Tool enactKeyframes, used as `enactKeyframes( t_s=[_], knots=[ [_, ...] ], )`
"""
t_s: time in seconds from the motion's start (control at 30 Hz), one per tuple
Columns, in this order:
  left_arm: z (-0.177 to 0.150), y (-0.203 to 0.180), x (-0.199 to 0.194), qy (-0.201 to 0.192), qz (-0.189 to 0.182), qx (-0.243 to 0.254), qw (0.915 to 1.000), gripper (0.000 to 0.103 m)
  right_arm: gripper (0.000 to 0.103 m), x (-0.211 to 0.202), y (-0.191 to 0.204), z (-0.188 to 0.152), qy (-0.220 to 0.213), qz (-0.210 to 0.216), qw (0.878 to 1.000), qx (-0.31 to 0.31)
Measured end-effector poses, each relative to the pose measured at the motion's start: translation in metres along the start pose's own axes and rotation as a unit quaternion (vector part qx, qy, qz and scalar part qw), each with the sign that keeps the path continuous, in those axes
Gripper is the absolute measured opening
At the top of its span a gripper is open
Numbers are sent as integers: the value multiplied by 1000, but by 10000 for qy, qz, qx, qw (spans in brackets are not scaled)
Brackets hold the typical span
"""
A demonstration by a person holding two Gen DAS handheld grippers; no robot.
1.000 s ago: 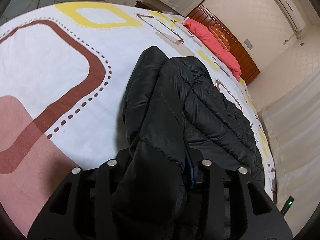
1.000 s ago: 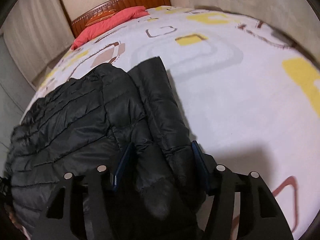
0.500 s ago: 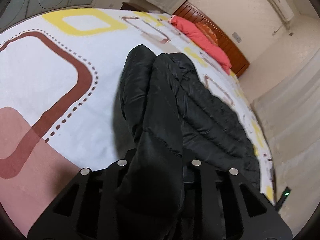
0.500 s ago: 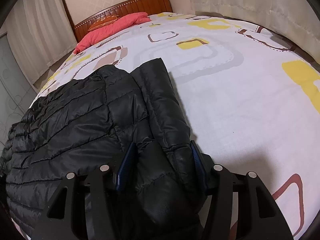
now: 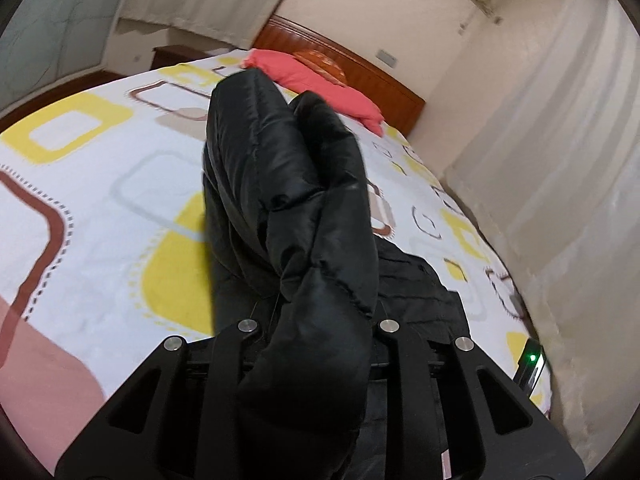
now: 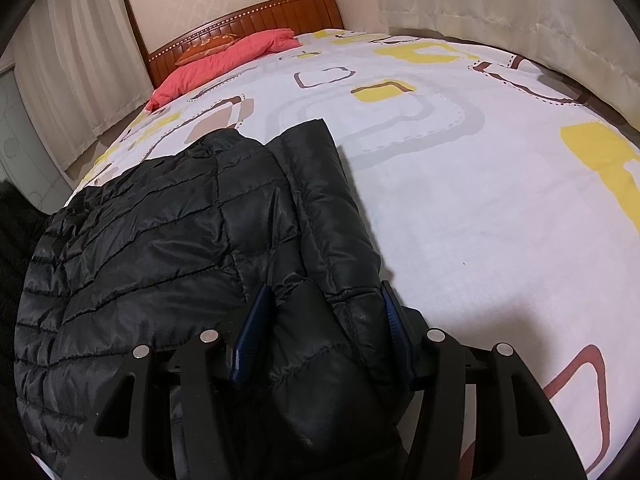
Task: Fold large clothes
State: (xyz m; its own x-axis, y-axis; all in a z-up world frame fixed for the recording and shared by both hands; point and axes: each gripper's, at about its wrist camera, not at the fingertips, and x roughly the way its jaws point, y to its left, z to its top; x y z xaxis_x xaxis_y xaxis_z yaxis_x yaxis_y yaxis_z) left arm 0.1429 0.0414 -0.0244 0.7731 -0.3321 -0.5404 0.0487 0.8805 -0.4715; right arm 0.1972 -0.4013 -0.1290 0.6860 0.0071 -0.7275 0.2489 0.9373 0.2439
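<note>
Up goes the left gripper (image 5: 316,320), lifting its bunched black puffer jacket (image 5: 288,184) higher off the patterned bedspread (image 5: 100,184); jaws pinch fabric. Right gripper (image 6: 324,332) clamps the jacket's edge, bulk lying on the bed.

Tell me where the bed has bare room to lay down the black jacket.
In the right wrist view, bare sheet stretches from the black puffer jacket to the curtain-side edge, and up to the red pillow. In the left view, sheet lies bare beside the lifted jacket. It is crowded where both tongs, left and right, clamp padding.
</note>
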Motion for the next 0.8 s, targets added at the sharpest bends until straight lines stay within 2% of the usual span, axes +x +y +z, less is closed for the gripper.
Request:
enactKeyframes(
  t_s=[0.43, 0.8],
  knots=[
    [-17, -85, 33, 276, -191, 669, 9972, 22, 54, 0, -3, -2, -61, 67, 9999, 66],
    [-51, -152, 76, 644, -341, 1359, 9880, 22, 54, 0, -6, -4, -97, 168, 9997, 143]
  ],
)
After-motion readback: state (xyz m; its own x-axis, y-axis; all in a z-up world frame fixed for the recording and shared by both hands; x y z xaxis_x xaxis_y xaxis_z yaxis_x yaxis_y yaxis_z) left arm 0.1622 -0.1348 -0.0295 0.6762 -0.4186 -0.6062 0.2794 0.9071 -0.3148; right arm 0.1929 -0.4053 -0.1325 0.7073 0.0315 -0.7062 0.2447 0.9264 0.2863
